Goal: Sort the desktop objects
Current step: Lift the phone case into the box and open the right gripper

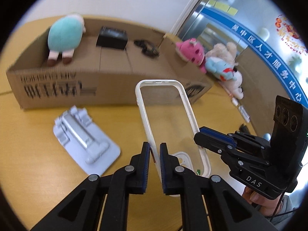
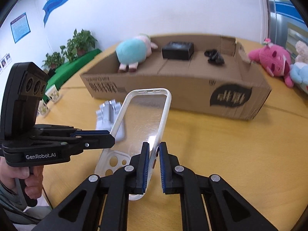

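A clear phone case with a white rim [image 1: 169,119] is held above the yellow table, and both grippers grip it. My left gripper [image 1: 155,150] is shut on its left rim. My right gripper [image 2: 154,150] is shut on its right rim; it also shows in the left wrist view [image 1: 200,134]. The case [image 2: 144,119] stands tilted in the right wrist view, and the left gripper [image 2: 111,137] clamps its left edge there. Behind stands an open cardboard box [image 1: 107,84] holding a teal plush [image 1: 64,36], a black box [image 1: 112,37] and a black tangled item [image 1: 146,47].
A grey phone stand [image 1: 82,138] lies on the table [image 1: 28,134] left of the case. Pink [image 1: 192,53] and light blue plush toys [image 1: 221,67] lie right of the box. Potted plants [image 2: 77,44] stand at the far left in the right wrist view.
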Tool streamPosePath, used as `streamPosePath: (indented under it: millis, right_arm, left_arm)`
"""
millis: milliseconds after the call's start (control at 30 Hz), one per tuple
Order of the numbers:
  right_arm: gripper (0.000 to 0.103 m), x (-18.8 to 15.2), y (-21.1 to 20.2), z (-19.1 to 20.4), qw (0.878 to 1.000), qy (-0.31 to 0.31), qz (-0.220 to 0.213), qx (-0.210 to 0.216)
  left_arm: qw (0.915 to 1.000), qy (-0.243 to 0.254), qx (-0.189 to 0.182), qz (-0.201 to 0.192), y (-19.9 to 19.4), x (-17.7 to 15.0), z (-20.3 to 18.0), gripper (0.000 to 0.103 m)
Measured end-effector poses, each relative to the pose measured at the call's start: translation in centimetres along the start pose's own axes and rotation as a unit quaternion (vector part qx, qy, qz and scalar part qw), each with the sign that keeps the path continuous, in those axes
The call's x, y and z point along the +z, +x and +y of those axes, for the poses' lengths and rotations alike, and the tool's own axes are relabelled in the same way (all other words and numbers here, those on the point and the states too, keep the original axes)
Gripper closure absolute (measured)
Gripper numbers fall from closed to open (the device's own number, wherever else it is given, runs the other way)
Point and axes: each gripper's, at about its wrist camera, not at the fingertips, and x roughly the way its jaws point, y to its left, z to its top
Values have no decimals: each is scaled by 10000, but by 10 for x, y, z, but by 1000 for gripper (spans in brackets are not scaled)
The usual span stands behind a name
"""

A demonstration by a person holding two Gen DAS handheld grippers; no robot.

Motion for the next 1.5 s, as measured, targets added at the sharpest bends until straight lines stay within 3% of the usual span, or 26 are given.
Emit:
streamPosePath:
  millis: [467, 700, 900, 1100, 1300, 1500]
  right_arm:
    - [93, 72, -53, 2, 9932, -254, -1114, -240]
    - [93, 120, -54, 0, 9880, -453, -1458, -247]
    - [93, 158, -31, -22, 9885, -443, -1433, -184]
    - [93, 178, 9, -57, 9940, -278, -1036, -224]
    - [92, 178, 51, -109, 9978, 344, -536, -189]
    - [90, 177, 96, -151, 9972, 653, 162, -314]
  left_arm:
    - [9906, 719, -89, -1158, -52, 81, -29, 94]
    - [9864, 861, -3, -1402, -58, 122, -26, 94]
    - [9903, 651, -95, -1224, -32, 153, -12, 94]
    - [9948, 506, -132, -876, 14, 180, -6, 94]
    - [9995, 108, -287, -123, 83, 194, 5, 94]
    - [9974, -292, -258, 611, 143, 193, 15, 94]
